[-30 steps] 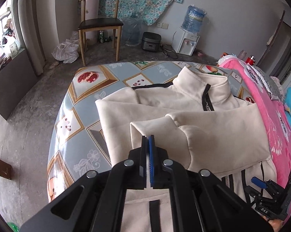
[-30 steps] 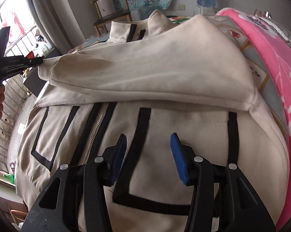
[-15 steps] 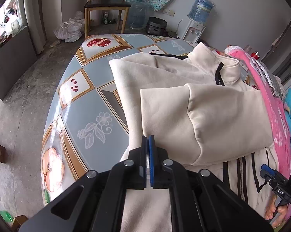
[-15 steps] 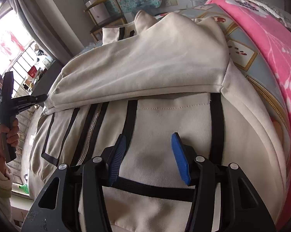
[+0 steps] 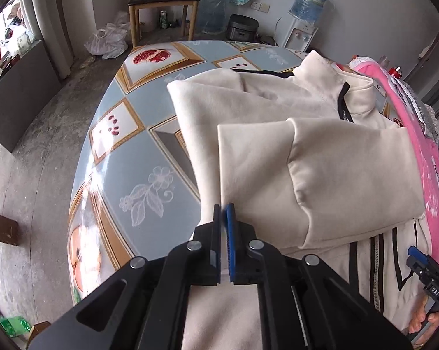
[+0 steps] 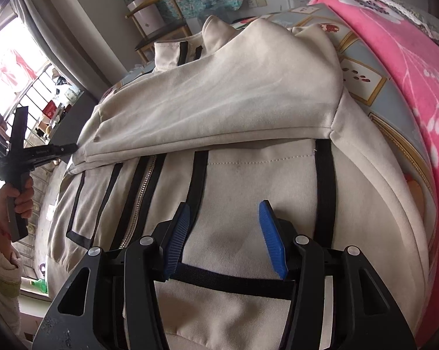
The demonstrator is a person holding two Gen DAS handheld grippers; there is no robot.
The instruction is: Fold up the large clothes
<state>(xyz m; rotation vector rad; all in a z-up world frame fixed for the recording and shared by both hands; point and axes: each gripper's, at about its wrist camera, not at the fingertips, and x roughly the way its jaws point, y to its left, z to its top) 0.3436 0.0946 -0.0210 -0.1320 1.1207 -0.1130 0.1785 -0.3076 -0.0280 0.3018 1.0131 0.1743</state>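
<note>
A cream zip jacket [image 5: 277, 110] with black trim lies on the patterned table [image 5: 126, 157]. One sleeve [image 5: 321, 175] is folded across its chest. My left gripper [image 5: 224, 213] is shut on the sleeve's cuff edge and holds it over the jacket's left side. It also shows in the right wrist view [image 6: 70, 147], pinching the cuff. My right gripper [image 6: 224, 218] is open and empty just above the jacket's lower front [image 6: 248, 180], near the black trim. It also shows at the left wrist view's right edge [image 5: 417, 258].
A pink blanket [image 6: 409, 67] lies along the table's right side. A wooden chair [image 5: 161, 3], a plastic bag [image 5: 107, 40], a rice cooker [image 5: 244, 27] and a water dispenser [image 5: 299, 32] stand on the floor beyond the table.
My left gripper has drawn the sleeve cuff across and back toward the jacket's left side. My right gripper stays open and has pulled back slightly over the lower front.
</note>
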